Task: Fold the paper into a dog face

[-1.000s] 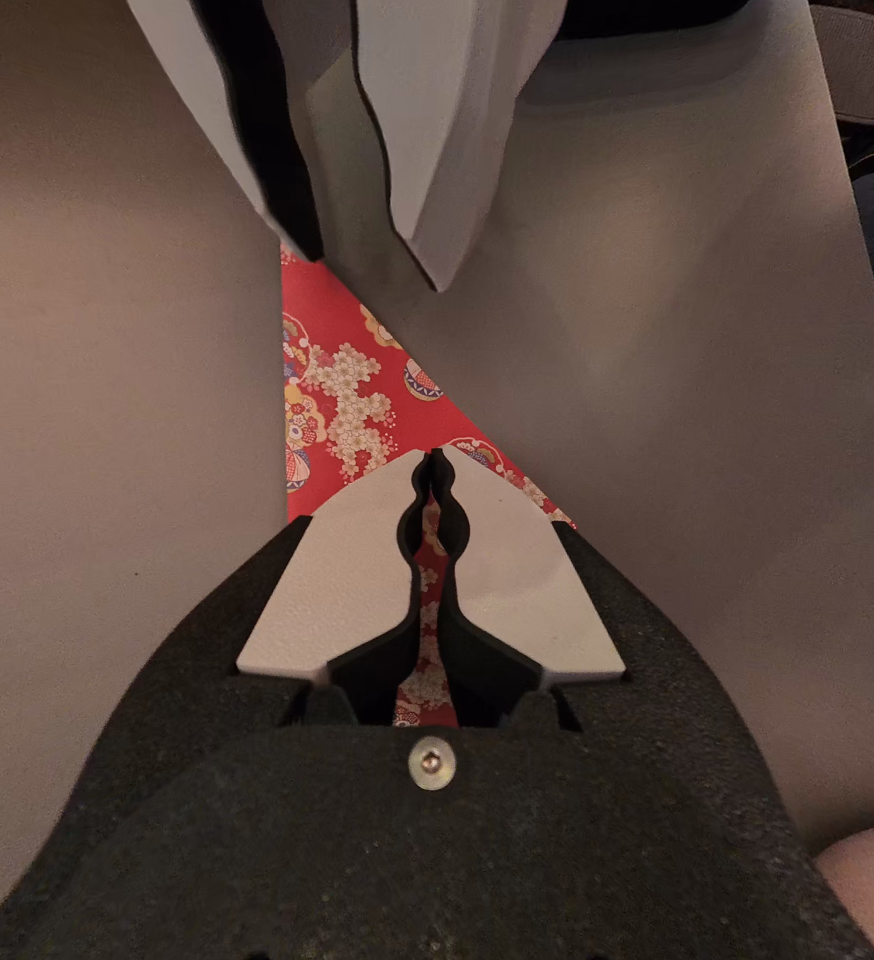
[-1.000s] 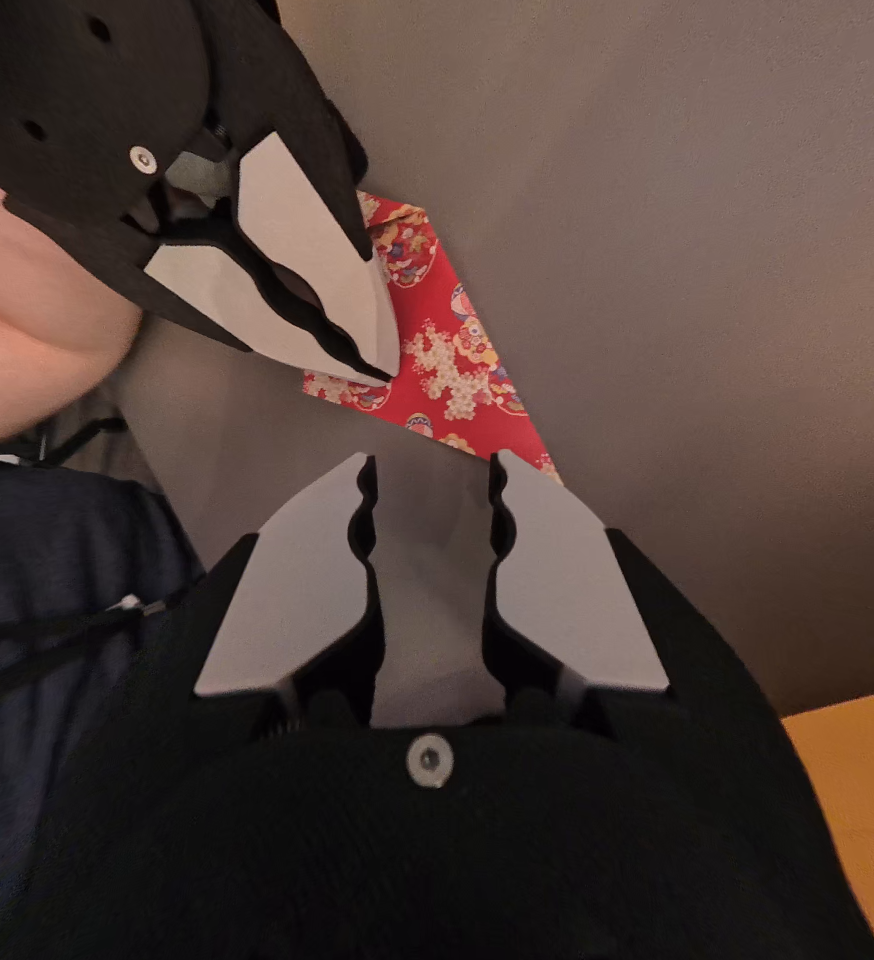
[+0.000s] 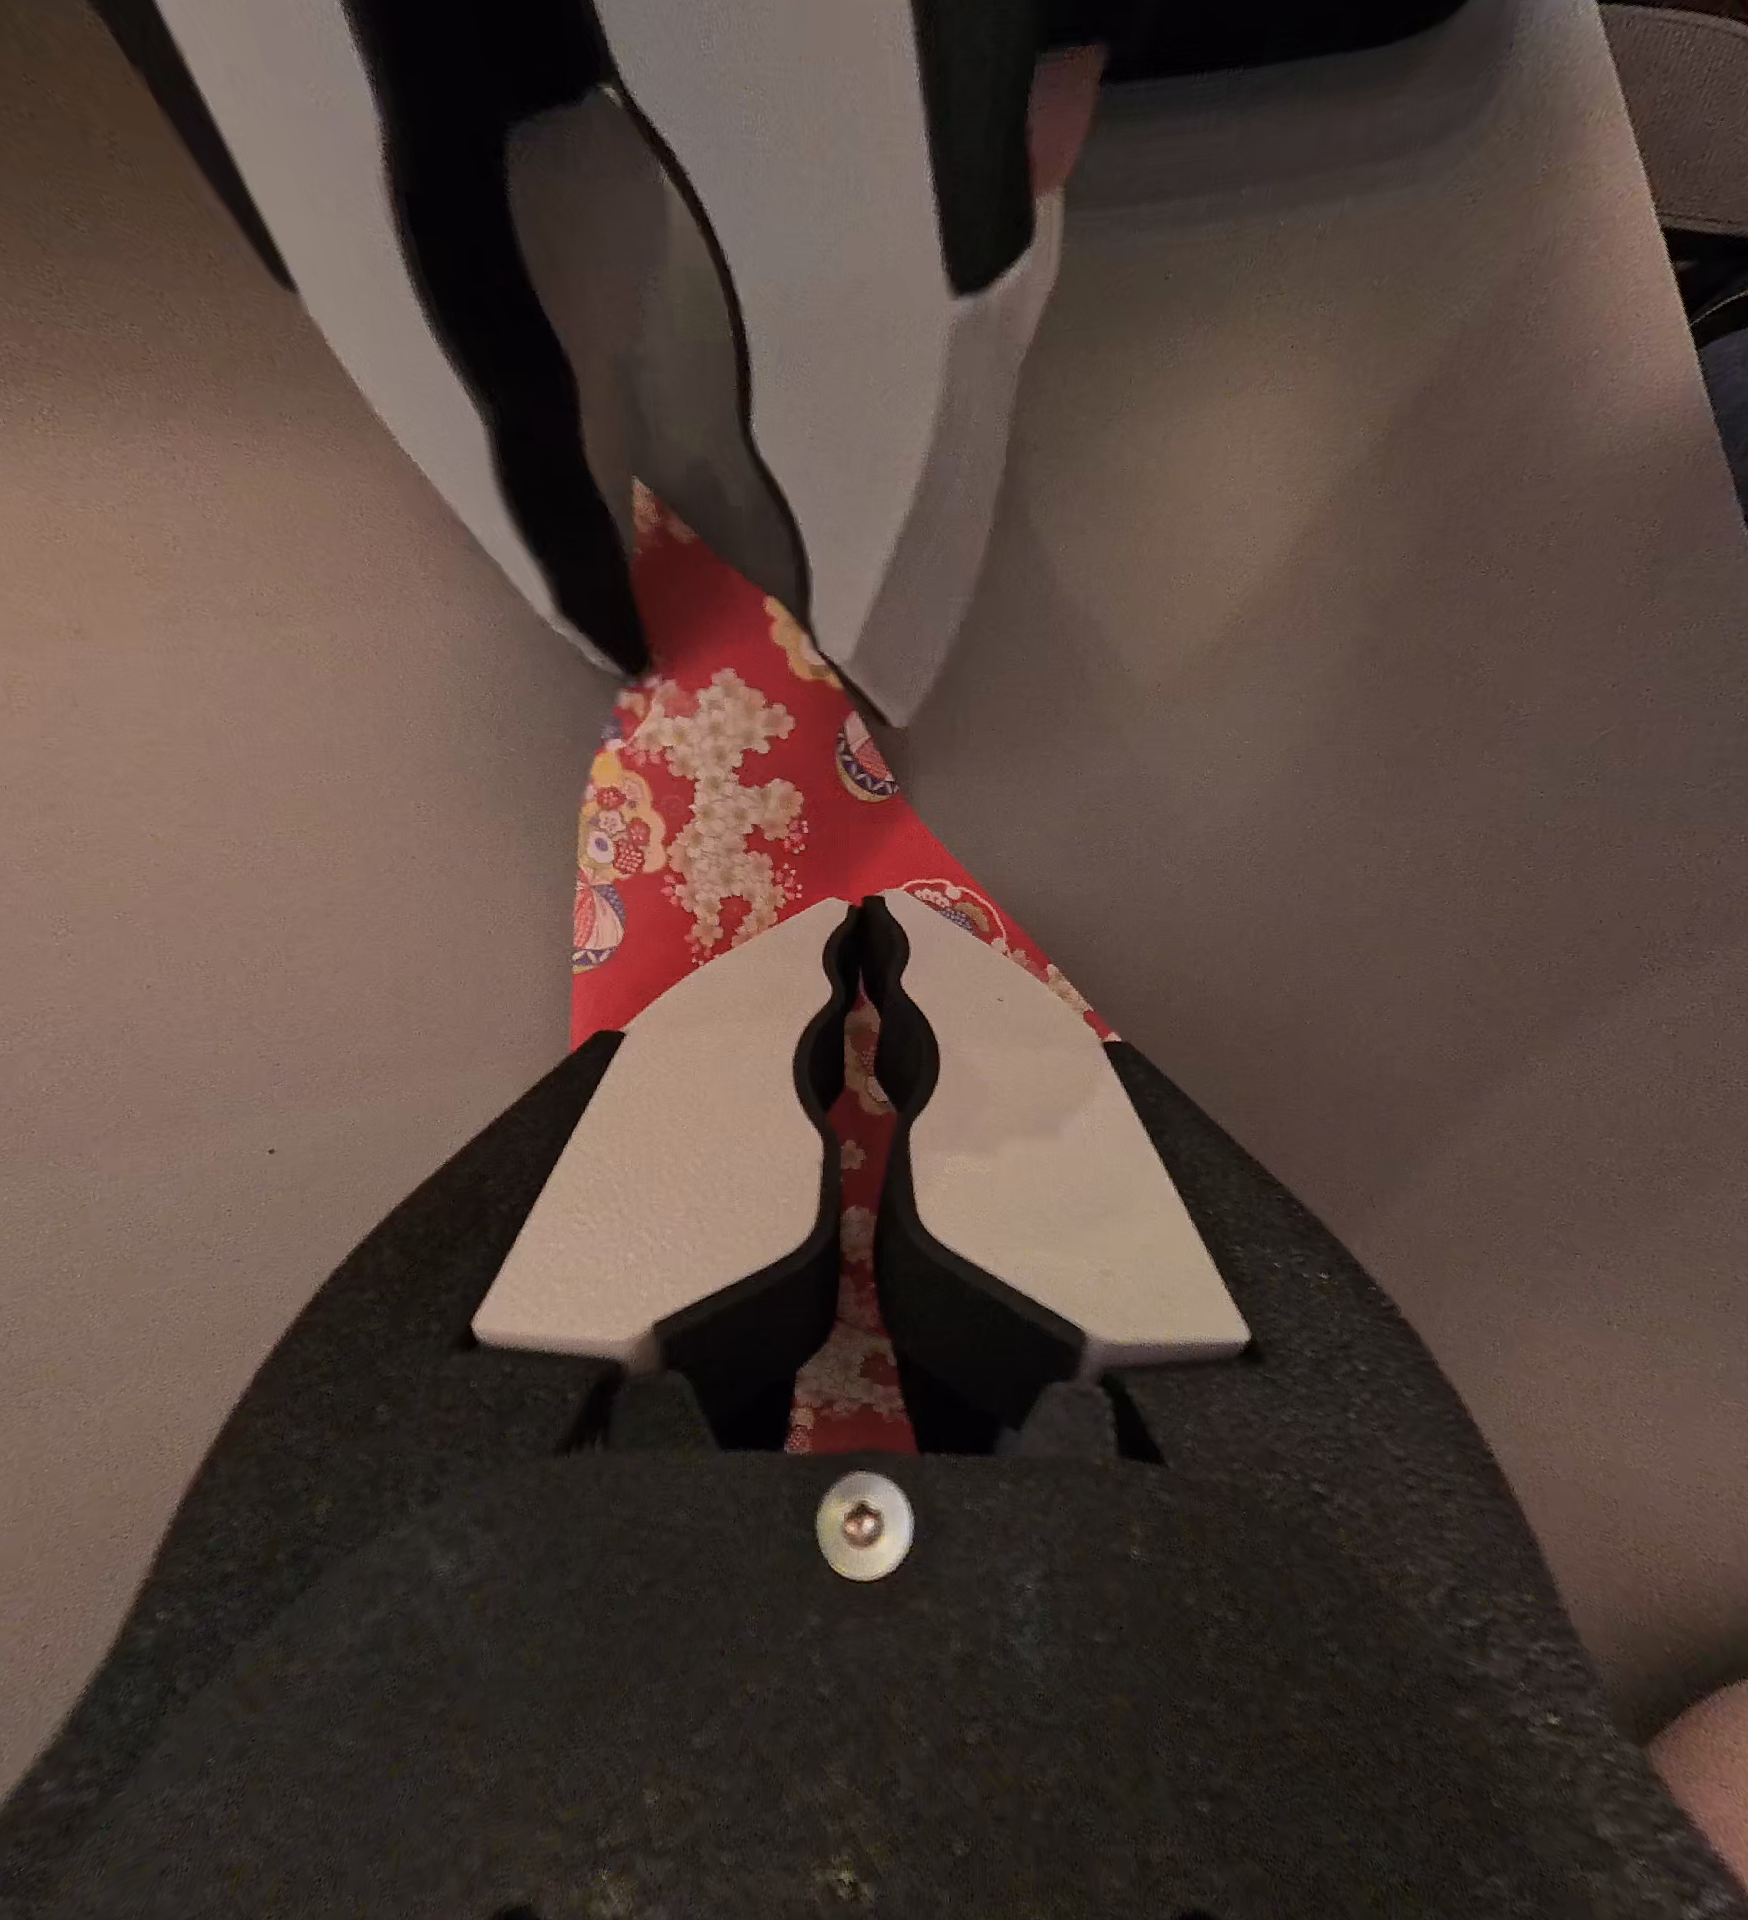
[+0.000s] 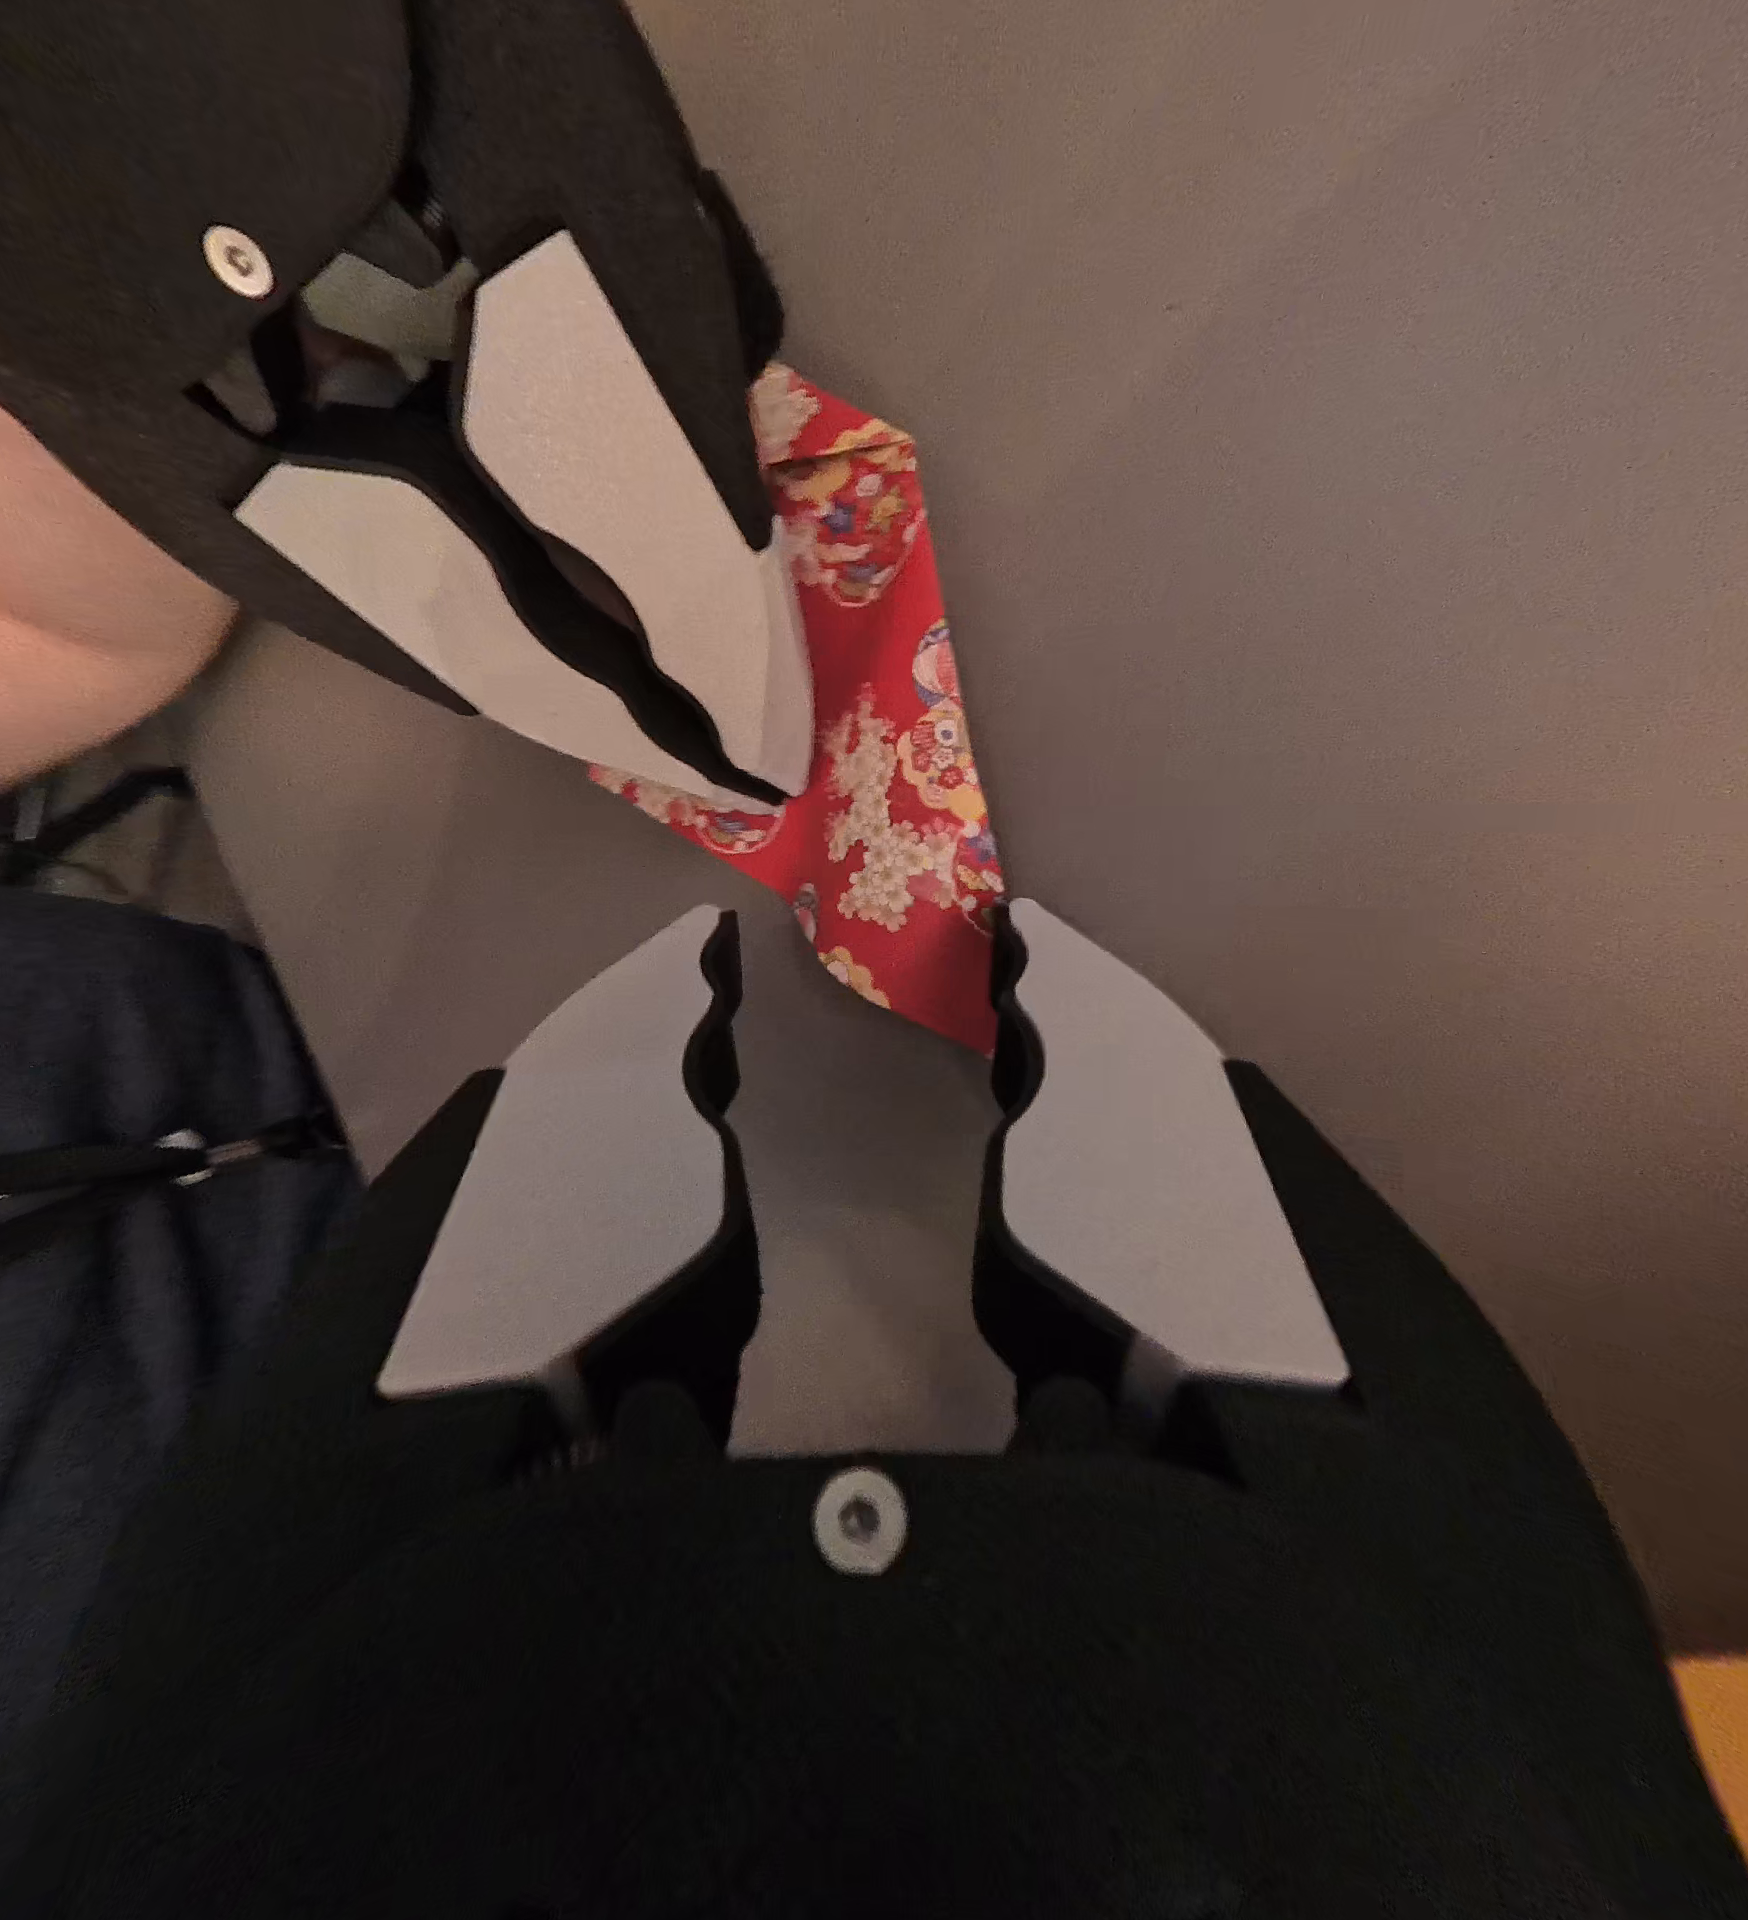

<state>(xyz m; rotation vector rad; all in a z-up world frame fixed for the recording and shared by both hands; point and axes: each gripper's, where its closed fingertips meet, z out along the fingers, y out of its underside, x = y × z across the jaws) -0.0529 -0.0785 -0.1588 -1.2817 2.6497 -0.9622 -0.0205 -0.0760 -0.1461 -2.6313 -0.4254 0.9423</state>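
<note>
Left claw (image 3: 862, 909) pressed closed on paper (image 3: 735, 810), right claw (image 4: 862, 914) spread above it

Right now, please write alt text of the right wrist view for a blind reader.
Open right tongs reach toward the corner of a folded red flowered paper on a grey table. The shut left tongs press on the paper's other end.

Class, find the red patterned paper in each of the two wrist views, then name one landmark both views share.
Left wrist view: the red paper lies mid-frame, running under the shut left gripper.
Right wrist view: the paper sits centre, above the open right gripper.
Shared landmark: the grey table.
</note>
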